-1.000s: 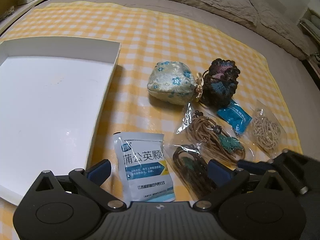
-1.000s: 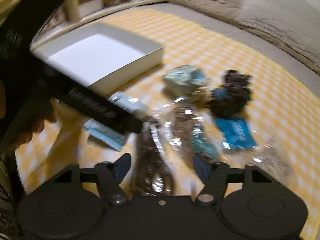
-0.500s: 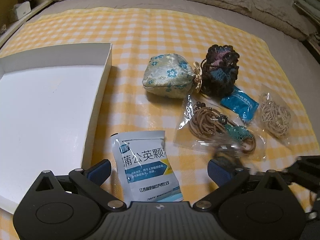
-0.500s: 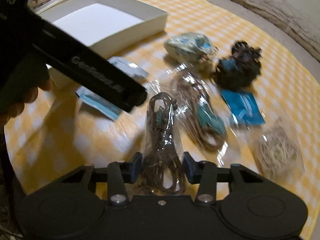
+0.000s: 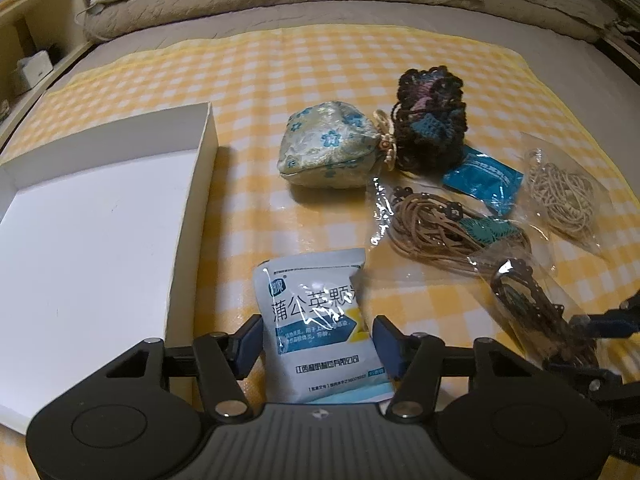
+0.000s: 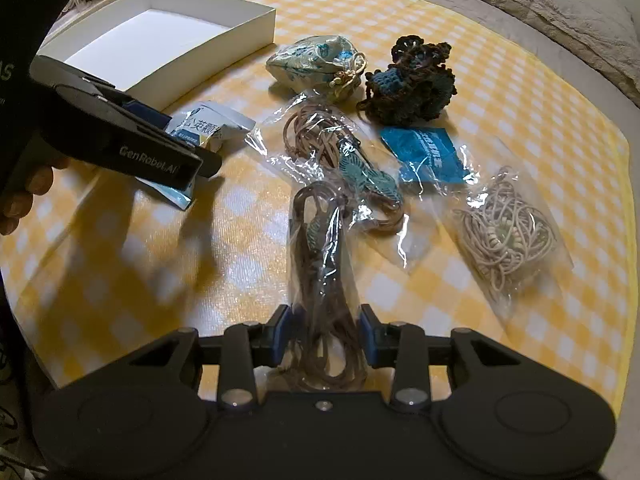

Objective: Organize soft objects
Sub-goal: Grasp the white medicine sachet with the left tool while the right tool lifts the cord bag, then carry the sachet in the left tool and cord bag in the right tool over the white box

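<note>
On checked cloth (image 5: 280,80), three cord bags (image 6: 324,264), two pouches (image 5: 328,148)

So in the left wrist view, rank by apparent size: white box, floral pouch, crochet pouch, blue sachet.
1. white box, by far the largest.
2. floral pouch and crochet pouch: look alike in size, no clear ranking.
3. blue sachet, smallest, partly overlapped by a clear bag.
</note>
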`<state>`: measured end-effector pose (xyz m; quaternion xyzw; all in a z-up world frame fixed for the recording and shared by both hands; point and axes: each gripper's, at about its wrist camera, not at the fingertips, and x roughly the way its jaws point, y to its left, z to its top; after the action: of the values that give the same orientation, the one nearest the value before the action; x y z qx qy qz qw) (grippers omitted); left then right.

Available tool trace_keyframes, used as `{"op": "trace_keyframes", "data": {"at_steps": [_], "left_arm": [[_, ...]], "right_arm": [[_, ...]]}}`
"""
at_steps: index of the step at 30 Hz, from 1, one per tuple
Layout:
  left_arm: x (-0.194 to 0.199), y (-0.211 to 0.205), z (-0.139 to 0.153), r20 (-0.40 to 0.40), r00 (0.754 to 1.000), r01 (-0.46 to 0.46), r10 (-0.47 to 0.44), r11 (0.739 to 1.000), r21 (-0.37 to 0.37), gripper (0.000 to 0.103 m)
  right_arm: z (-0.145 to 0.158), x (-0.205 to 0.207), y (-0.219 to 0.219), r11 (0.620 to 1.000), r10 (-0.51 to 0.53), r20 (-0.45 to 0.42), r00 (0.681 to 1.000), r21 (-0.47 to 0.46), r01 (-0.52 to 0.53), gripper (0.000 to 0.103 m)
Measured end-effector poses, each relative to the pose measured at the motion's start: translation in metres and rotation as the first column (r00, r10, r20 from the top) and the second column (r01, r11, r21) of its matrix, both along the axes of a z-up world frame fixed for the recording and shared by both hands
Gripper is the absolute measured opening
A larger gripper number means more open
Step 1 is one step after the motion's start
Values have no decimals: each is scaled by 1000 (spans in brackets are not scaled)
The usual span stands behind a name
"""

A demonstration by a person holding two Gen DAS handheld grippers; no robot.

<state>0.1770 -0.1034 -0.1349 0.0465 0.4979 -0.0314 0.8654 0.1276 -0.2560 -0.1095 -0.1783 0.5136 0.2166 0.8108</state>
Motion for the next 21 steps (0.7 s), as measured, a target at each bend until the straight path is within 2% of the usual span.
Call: {"op": "trace_keyframes", "data": {"at_steps": [2, 7, 15, 21], "left_arm": [[-2, 0, 3, 8, 1000, 25, -25, 1000, -8, 51], [-6, 0, 11, 37, 998, 58, -57, 998, -34, 47], [-15, 3, 26, 91, 992, 90, -83, 993, -82, 46], [-20, 13, 45, 138, 987, 98, -83, 989, -111, 46]], "right_arm": [[1, 0, 1, 1000, 1, -1, 1000, -4, -1, 36], [2, 2, 2, 1000, -2, -1, 1000, -1, 2, 34], [9, -2, 6, 1000, -11, 22, 1000, 0, 11, 32], [22, -2, 6, 998, -64, 85, 994, 21, 62, 32]]}}
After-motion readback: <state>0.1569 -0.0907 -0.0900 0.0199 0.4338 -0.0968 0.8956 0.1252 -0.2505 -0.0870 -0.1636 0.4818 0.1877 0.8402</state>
